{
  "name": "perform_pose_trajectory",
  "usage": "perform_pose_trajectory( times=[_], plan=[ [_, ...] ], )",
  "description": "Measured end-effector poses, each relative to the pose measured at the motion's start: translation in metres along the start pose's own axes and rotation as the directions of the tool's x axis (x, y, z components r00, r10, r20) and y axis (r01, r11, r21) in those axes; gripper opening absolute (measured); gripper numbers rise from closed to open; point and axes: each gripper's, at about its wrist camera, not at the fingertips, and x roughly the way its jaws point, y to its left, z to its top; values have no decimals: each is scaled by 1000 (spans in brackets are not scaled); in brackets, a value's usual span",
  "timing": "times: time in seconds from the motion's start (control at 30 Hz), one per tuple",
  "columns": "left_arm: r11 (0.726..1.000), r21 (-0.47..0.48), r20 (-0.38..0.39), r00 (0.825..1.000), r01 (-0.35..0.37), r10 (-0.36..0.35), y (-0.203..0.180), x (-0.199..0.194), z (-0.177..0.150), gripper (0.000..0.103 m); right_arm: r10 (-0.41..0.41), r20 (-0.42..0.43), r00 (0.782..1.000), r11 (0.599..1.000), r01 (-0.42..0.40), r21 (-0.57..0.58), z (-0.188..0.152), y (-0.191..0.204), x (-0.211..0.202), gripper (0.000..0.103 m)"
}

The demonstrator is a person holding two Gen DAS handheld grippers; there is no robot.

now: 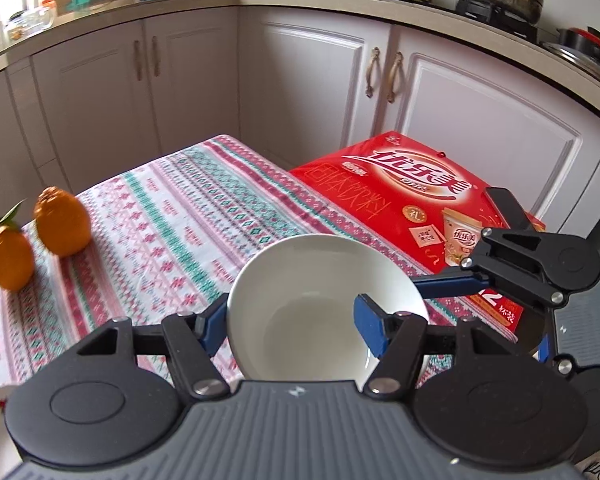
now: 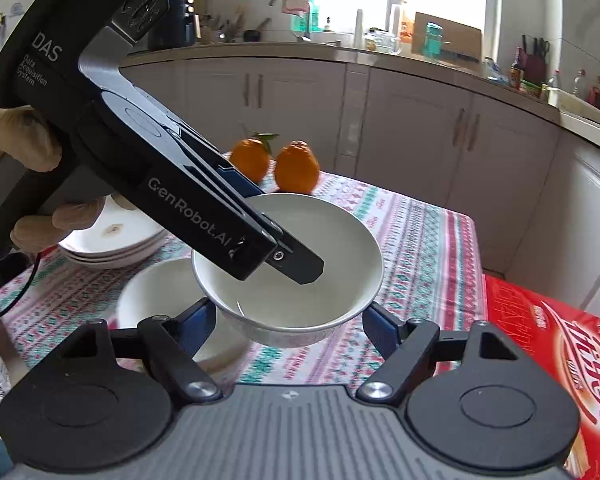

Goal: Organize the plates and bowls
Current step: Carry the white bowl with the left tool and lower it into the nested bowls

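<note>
A white bowl (image 1: 320, 292) is held above the patterned tablecloth (image 1: 160, 216). My left gripper (image 1: 290, 326) grips it, one blue finger outside the left wall and one inside the bowl. In the right wrist view the same bowl (image 2: 328, 240) hangs in the air with the left gripper's body (image 2: 204, 200) reaching into it. My right gripper (image 2: 286, 322) is open, its blue fingers on either side below the bowl, not touching. A second white bowl (image 2: 160, 296) sits on the table under it. A stack of white plates (image 2: 112, 240) lies at the left.
Two oranges (image 1: 40, 232) stand on the table's far left; they also show in the right wrist view (image 2: 276, 164). A red drink carton (image 1: 416, 200) lies by the table's right edge. White kitchen cabinets (image 1: 300, 80) and a cluttered counter run behind.
</note>
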Motion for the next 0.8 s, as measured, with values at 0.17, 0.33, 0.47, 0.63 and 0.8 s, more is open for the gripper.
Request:
perform_pose_trajectory(
  times=[0.17, 0.33, 0.47, 0.63, 0.8],
  plan=[
    [1000, -14, 19, 1000, -22, 22, 4, -16, -10, 64, 20, 7, 1000, 999, -20, -27, 3, 15, -5, 84],
    [998, -45, 8, 999, -40, 40, 12, -22, -24, 64, 52, -1, 999, 998, -52, -40, 4, 30, -2, 84],
    [997, -67, -12, 999, -48, 47, 18, -21, -38, 65, 74, -23, 997, 996, -75, -45, 2, 39, 4, 84],
    [995, -91, -24, 999, -42, 40, 22, -19, -49, 65, 90, -46, 995, 995, -92, -50, -2, 47, 8, 84],
    [994, -101, -28, 999, -34, 31, 24, -19, -55, 64, 98, -66, 993, 994, -101, -43, -4, 50, 15, 84]
  ],
)
